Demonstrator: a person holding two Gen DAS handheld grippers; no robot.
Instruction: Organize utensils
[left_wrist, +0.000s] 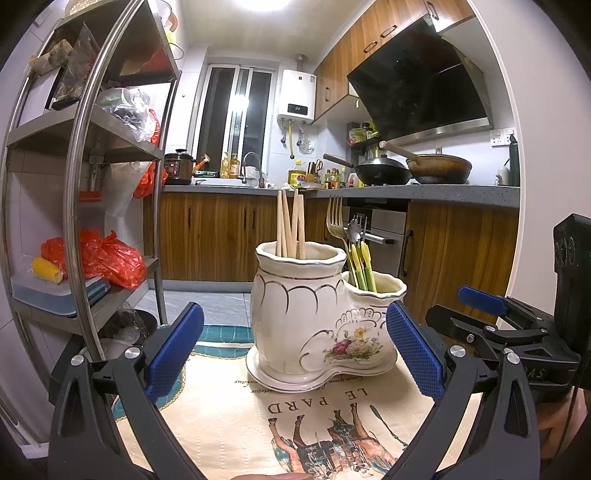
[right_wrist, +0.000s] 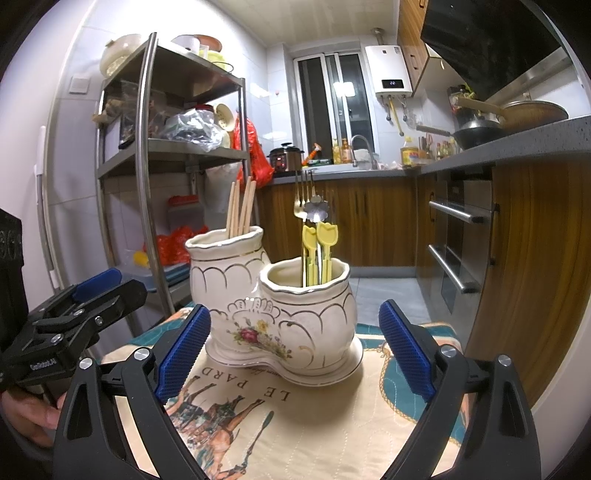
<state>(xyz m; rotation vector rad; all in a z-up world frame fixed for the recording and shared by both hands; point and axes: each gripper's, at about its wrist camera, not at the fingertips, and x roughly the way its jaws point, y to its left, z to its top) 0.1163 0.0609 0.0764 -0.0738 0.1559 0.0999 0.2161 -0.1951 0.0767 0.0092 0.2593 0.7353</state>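
Both grippers hover at the near side of the table, jaws wide and holding nothing. The left gripper and the right gripper each frame the two-pot ceramic utensil holder, which stands on a printed cloth.

Contents: wooden chopsticks upright in the taller pot; gold fork and yellow-handled small utensils in the lower pot. No loose utensils visible on the cloth — sorting looks finished, or nearly so.

Risks, judged:
- Holder is top-heavy with tall chopsticks; a sideways knock from a pad could tip it, and the ceramic would likely chip.
- It sits on cloth near the table edge — a snag on the cloth could drag it.
- The two grippers sit close together; a crossed reach may make them collide.

Legible text: cloth reads "LE PARD", seen upside down; the left gripper's body, in the right wrist view, shows small white lettering, too small to read reliably; water heater display "22".
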